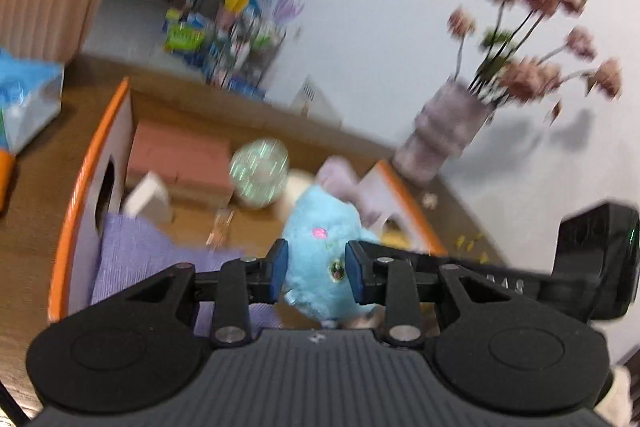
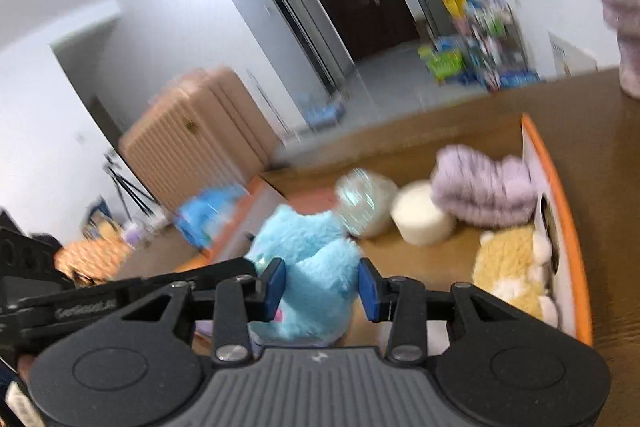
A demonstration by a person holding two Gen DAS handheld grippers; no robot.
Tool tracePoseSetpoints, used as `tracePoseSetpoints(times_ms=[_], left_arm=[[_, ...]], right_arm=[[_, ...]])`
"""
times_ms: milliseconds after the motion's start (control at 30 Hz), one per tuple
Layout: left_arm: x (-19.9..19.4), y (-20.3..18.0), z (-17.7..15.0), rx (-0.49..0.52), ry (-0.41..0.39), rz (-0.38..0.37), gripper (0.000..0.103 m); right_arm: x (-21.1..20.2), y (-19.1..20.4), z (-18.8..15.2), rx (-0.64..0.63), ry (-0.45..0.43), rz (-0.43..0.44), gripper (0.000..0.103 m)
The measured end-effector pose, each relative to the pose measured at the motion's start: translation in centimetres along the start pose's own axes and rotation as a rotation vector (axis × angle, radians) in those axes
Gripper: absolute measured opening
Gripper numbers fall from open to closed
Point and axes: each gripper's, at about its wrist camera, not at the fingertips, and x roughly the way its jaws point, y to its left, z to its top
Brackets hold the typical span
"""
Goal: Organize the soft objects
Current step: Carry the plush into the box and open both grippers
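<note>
Left wrist view: left tongs are pinching the blue plush toy between both pads, holding it over the orange-rimmed box on the table. Right wrist view: right tongs are gripping the same blue plush toy from its other side. Inside the box, a glittery ball, white roll, lilac plush and yellow plush are lying beyond the toy. Frames are blurring.
</note>
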Motion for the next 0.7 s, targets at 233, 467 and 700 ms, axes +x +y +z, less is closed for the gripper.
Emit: tracePoseSetpoints(times_ms=[233,467,700], left_arm=[[1.0,-0.1,-1.7,0.096,0.059,0.029,0.033],[-2.1,-1.9,-1.5,0.148,0.016,0.063,0.039],[-9.8,-6.6,-1.2,0.214,-0.130,0.138,0.050]], right_arm=[[2.3,0.6,-1.8,-0.060,0.094,-0.043,0.036],[-1.2,2.5,-1.1,-0.116,0.056,-0.074,0.037],[-9.6,5.8,-0.4,-0.197,-0.056,-0.084,0.043]])
